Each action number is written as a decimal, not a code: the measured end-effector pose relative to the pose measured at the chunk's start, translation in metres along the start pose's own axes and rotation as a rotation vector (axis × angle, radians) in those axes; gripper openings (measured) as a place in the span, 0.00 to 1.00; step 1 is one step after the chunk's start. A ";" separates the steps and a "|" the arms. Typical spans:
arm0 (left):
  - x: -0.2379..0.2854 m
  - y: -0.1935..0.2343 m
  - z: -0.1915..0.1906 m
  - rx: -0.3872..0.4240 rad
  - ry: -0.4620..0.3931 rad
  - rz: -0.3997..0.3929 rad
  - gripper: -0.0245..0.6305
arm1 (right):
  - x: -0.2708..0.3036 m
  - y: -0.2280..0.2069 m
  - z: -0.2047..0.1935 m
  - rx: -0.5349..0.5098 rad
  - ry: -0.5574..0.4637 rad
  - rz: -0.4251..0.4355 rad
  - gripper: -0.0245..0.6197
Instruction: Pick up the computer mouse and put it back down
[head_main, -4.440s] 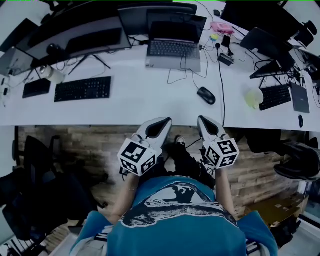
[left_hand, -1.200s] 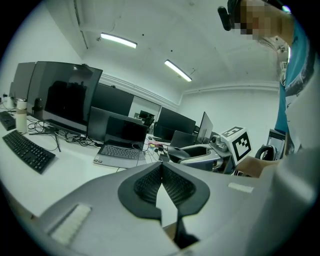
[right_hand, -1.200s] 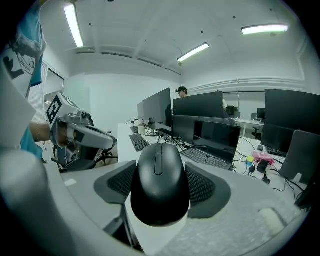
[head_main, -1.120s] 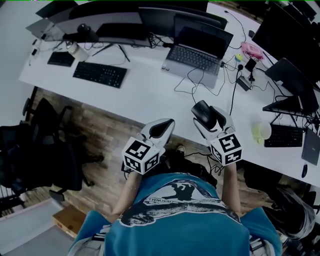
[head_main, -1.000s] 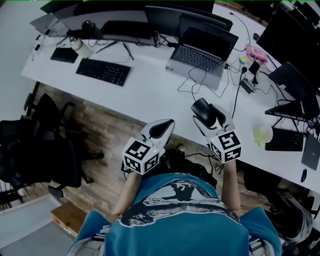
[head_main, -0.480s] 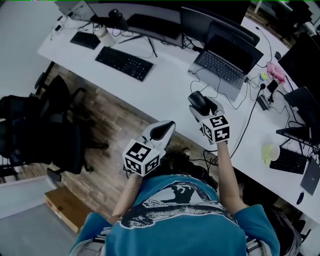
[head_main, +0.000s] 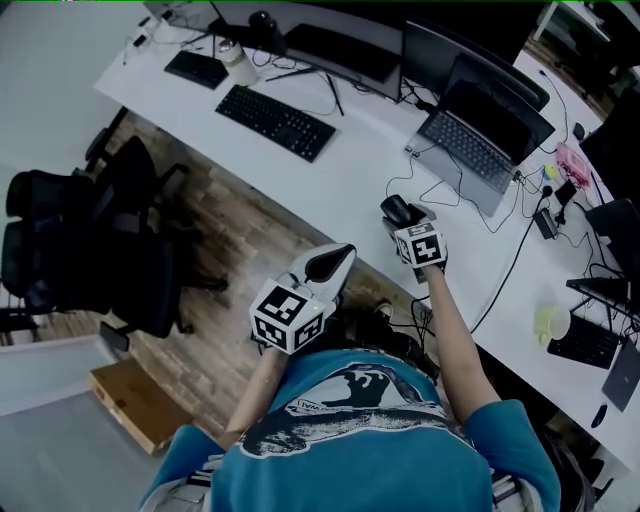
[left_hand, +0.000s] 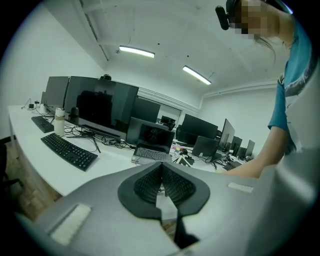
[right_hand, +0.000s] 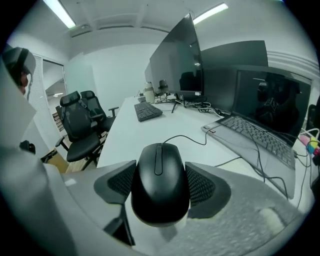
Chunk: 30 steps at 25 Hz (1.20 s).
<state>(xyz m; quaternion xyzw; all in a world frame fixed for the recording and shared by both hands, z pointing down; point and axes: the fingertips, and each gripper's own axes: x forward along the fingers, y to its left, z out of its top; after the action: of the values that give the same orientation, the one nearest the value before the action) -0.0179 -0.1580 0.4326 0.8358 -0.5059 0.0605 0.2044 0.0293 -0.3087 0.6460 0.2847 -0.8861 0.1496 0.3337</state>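
Observation:
The black wired computer mouse (right_hand: 160, 182) sits between the pads of my right gripper (right_hand: 161, 186), which is shut on its sides. In the head view that gripper (head_main: 399, 218) reaches out over the white desk (head_main: 350, 175) with the mouse (head_main: 396, 210) just in front of the laptop (head_main: 480, 150). Whether the mouse rests on the desk I cannot tell. Its cable trails off toward the laptop. My left gripper (head_main: 338, 258) hangs short of the desk's near edge, above the floor. Its jaws (left_hand: 161, 181) are shut and hold nothing.
A black keyboard (head_main: 275, 122) and monitors (head_main: 340, 50) stand at the far left of the desk. Loose cables lie around the laptop. A yellow-green cup (head_main: 549, 322) stands to the right. Black office chairs (head_main: 90, 250) and a cardboard box (head_main: 135, 405) occupy the floor at left.
My right gripper has carried the mouse forward and down toward the desk in front of the laptop. The left gripper has drifted slightly. The head view has swung to the left.

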 end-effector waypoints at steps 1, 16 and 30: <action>-0.002 0.003 0.000 -0.001 0.002 0.002 0.06 | 0.005 0.001 -0.005 0.008 0.016 -0.003 0.51; -0.020 0.033 0.003 -0.001 0.025 -0.026 0.06 | 0.018 0.005 -0.028 0.074 0.069 -0.088 0.54; -0.032 0.050 0.005 0.022 0.025 -0.136 0.06 | -0.089 0.051 0.058 0.175 -0.314 -0.097 0.50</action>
<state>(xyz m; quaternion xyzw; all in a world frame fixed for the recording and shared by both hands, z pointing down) -0.0775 -0.1544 0.4326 0.8697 -0.4447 0.0622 0.2051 0.0238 -0.2588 0.5392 0.3749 -0.8961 0.1638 0.1720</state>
